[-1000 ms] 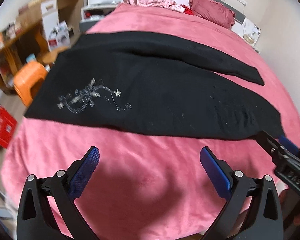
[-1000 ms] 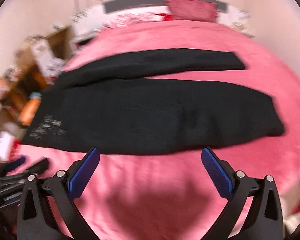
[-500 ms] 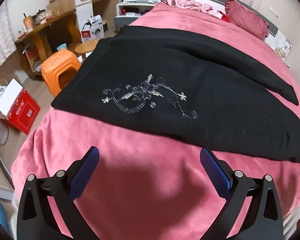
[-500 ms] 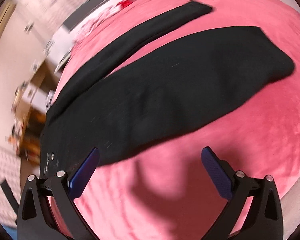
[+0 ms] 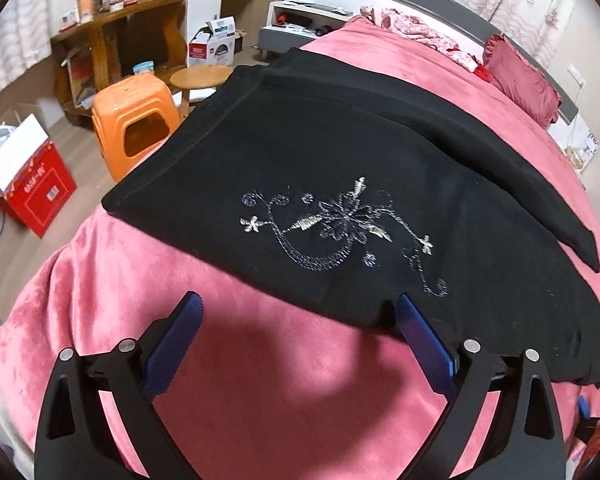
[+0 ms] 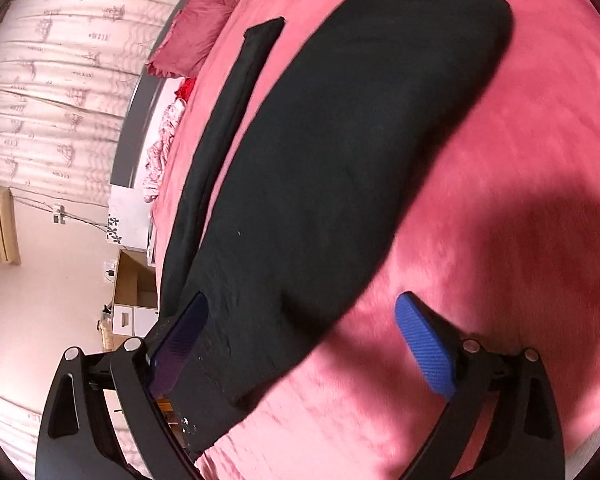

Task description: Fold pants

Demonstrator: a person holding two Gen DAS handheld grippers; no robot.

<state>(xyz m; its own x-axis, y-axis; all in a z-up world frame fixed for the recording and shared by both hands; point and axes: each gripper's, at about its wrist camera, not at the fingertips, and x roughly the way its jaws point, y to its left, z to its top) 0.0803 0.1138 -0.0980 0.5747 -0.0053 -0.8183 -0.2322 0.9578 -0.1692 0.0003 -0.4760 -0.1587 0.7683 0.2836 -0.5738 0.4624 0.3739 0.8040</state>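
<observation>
Left wrist view
Pants: black pants (image 5: 340,168) lie flat across the pink bed (image 5: 228,360), waistband toward the bed's side edge, legs running off toward the red pillow (image 5: 520,80).
Embroidery: a silver flower (image 5: 340,228) sits on the near panel, face up.
Left gripper: the left gripper (image 5: 296,320) has its jaws wide apart and nothing between them — its right pad is at the near hem of the cloth, and I cannot tell whether it touches.
Edge: the waistband corner lies close to the drop of the mattress, above the orange stool (image 5: 136,120) and the red box (image 5: 36,192).

Right wrist view
Pants: the same pants (image 6: 340,152) run away from the camera, the near leg broad, the far leg (image 6: 236,108) a thin strip apart from it.
Right gripper: the right gripper (image 6: 300,316), rolled over sideways, straddles the near edge of the cloth; its jaws are closing, pads not yet pressing.
Room: bare blanket (image 6: 520,208) lies open beside the leg — plenty of space to carry a fold across.

Risk, as I judge it
Pinch: closing low could catch the plush blanket along with the pants.
Layers: a bite on the top layer alone would let the under layer trail and crease.
Slide: a pull toward the bed's side could drag the waistband over the edge.
</observation>
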